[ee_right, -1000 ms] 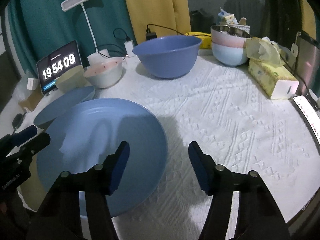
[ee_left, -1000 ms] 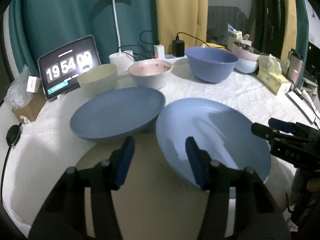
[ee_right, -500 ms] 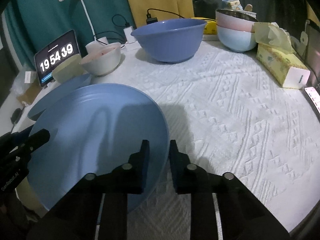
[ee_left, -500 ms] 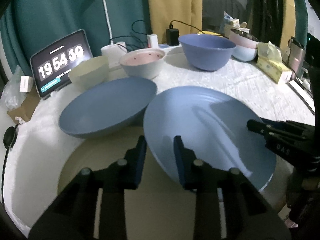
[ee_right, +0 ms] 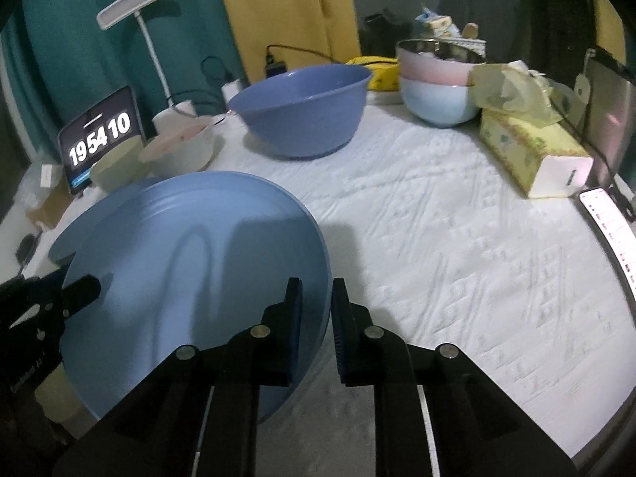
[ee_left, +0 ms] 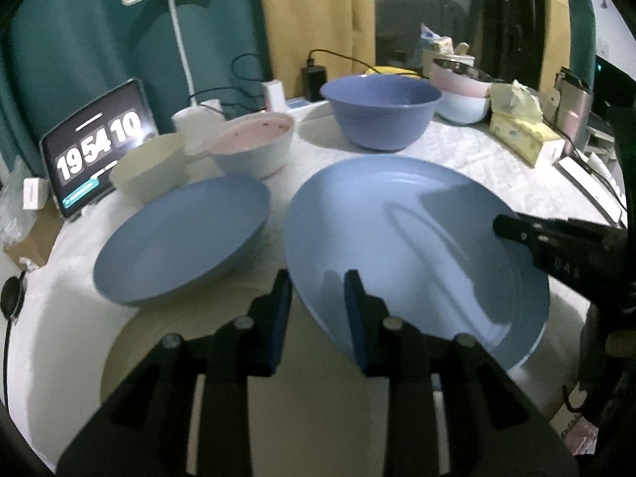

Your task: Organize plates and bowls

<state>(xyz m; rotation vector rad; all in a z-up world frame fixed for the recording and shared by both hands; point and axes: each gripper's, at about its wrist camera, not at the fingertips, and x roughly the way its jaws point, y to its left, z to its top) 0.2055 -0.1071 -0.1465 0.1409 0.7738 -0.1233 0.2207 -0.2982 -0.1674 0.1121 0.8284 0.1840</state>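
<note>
A large light-blue plate (ee_left: 413,246) is held tilted above the table between both grippers; it also shows in the right wrist view (ee_right: 190,270). My left gripper (ee_left: 318,306) is shut on its near left rim. My right gripper (ee_right: 316,310) is shut on its right rim. A second blue plate (ee_left: 179,238) lies on the white tablecloth to the left. Behind stand a cream bowl (ee_left: 149,167), a pink-and-white bowl (ee_left: 254,147) and a big blue bowl (ee_left: 379,111). A beige plate (ee_left: 127,349) lies under the left gripper.
Stacked pink and pale-blue bowls (ee_right: 437,83) stand at the back right beside a tissue box (ee_right: 528,151). A tablet clock (ee_left: 97,143) and a desk lamp (ee_left: 175,39) stand at the back left. A phone (ee_right: 612,230) lies at the right table edge.
Both grippers have closed from open onto the light-blue plate's rim, left and right. The plate has lifted and tilted off the table.
</note>
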